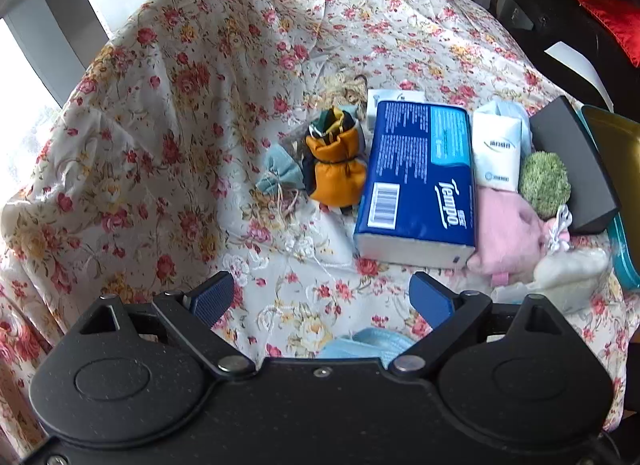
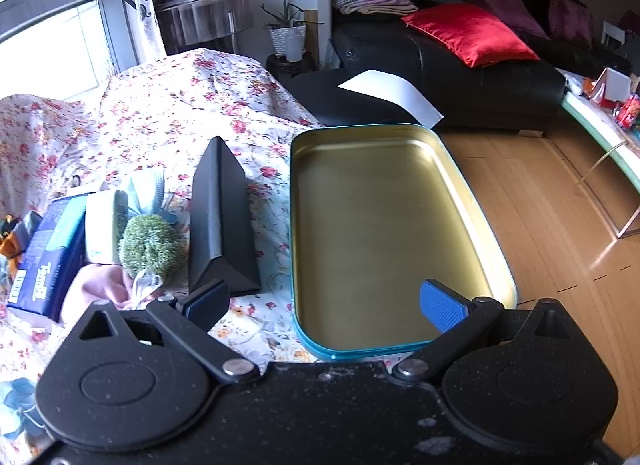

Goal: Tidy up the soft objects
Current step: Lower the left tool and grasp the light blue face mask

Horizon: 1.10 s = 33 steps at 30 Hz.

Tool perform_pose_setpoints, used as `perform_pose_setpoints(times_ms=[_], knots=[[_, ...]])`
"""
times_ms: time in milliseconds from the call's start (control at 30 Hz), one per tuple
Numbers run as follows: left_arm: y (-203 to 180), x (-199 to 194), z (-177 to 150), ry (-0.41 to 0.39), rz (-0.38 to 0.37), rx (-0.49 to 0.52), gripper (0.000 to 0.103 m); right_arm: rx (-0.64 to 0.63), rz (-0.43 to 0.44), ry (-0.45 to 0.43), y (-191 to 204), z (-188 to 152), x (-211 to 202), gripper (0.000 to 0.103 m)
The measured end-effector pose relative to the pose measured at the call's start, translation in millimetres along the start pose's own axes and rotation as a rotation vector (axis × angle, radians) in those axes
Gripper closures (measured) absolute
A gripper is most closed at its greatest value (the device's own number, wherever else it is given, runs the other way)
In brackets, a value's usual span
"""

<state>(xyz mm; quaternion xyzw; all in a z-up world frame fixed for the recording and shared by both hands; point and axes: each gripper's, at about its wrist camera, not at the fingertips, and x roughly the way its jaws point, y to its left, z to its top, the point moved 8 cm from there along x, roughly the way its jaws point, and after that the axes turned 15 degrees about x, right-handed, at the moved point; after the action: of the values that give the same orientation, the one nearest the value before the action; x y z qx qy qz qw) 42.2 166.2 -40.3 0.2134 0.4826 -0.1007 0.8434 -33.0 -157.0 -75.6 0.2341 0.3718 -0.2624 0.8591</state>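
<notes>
On the floral cloth (image 1: 168, 113) lie an orange pouch (image 1: 336, 165), a small blue-grey pouch (image 1: 280, 175), a blue Tempo tissue pack (image 1: 420, 181), a white tissue pack (image 1: 498, 149), a green fuzzy ball (image 1: 544, 183), a pink soft piece (image 1: 508, 233) and a white pouch (image 1: 572, 267). My left gripper (image 1: 322, 299) is open and empty, just short of the tissue pack, with a light blue soft item (image 1: 368, 341) under it. My right gripper (image 2: 324, 303) is open and empty over the near end of an empty gold tin tray (image 2: 384, 225). The green ball (image 2: 150, 245) shows there too.
A black box (image 2: 220, 221) stands between the soft things and the tray; it also shows in the left wrist view (image 1: 572, 161). A black sofa with a red cushion (image 2: 468, 35) lies beyond. Wooden floor (image 2: 560, 217) is to the right of the tray.
</notes>
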Motion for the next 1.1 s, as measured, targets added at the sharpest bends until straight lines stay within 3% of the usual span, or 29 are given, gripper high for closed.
perform_pose_setpoints(times_ms=[233,667,933,1100], knots=[[-5.9,3.1,-23.6,0.039,-0.013,-0.005,0.011,0.018,0.032,0.017,0.3,0.2,-0.9,0.001],[-22.8,16.9,-47.4,0.039,-0.062,-0.006,0.011,-0.097,0.085,0.011,16.5,-10.3,-10.6,0.001],[-31.5,31.2,-59.9,0.060,-0.095,-0.008,0.011,-0.260,0.186,0.042,50.5,-37.9,-22.3,0.001],[-32.2,37.6,-60.5,0.057,-0.112,-0.028,0.011,-0.367,0.196,0.067,68.0,-55.6,-20.9,0.001]])
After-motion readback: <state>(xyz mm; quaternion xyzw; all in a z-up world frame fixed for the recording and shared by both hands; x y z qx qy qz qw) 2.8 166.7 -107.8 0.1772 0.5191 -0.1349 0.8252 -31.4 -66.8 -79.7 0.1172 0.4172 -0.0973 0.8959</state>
